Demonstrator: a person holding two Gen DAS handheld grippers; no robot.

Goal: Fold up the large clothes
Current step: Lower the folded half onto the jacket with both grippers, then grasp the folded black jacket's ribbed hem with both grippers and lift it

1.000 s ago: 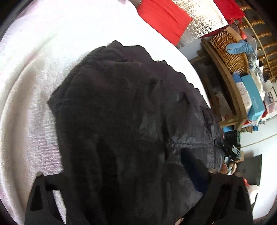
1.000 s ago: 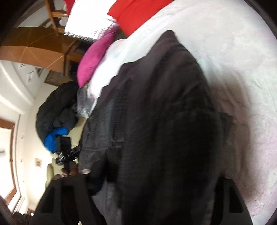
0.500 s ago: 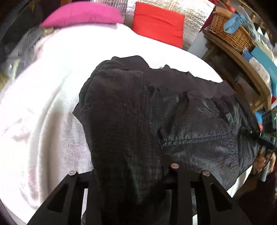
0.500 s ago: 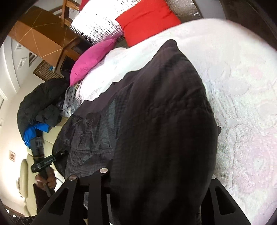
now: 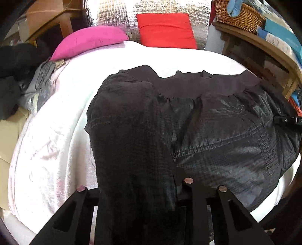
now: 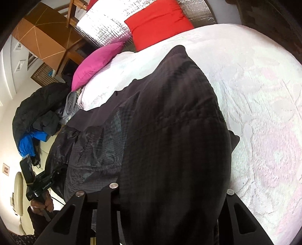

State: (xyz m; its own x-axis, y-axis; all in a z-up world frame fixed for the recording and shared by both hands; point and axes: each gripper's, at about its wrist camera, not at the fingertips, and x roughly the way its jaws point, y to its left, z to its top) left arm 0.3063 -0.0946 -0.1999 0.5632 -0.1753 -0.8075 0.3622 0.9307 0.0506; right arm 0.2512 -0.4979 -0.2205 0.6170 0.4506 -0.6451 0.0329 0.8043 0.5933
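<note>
A large black quilted jacket (image 5: 217,128) lies on the white bedspread (image 5: 56,141). One sleeve runs from the jacket down between the fingers of my left gripper (image 5: 135,190), which is shut on it. In the right wrist view the other sleeve (image 6: 175,141) drapes down through my right gripper (image 6: 169,190), which is shut on it. The fabric hides the fingertips in both views. The left gripper also shows in the right wrist view (image 6: 39,184), held in a hand at the jacket's left edge.
A pink pillow (image 5: 90,41) and a red pillow (image 5: 164,30) lie at the head of the bed against a silver panel. Dark and grey clothes (image 5: 22,79) are heaped at the left. A wooden shelf with a wicker basket (image 5: 239,15) stands at the right.
Both grippers have drawn back towards the near edge of the bed with the sleeves in them, and both views have levelled out. More of the jacket's body and the pillows shows.
</note>
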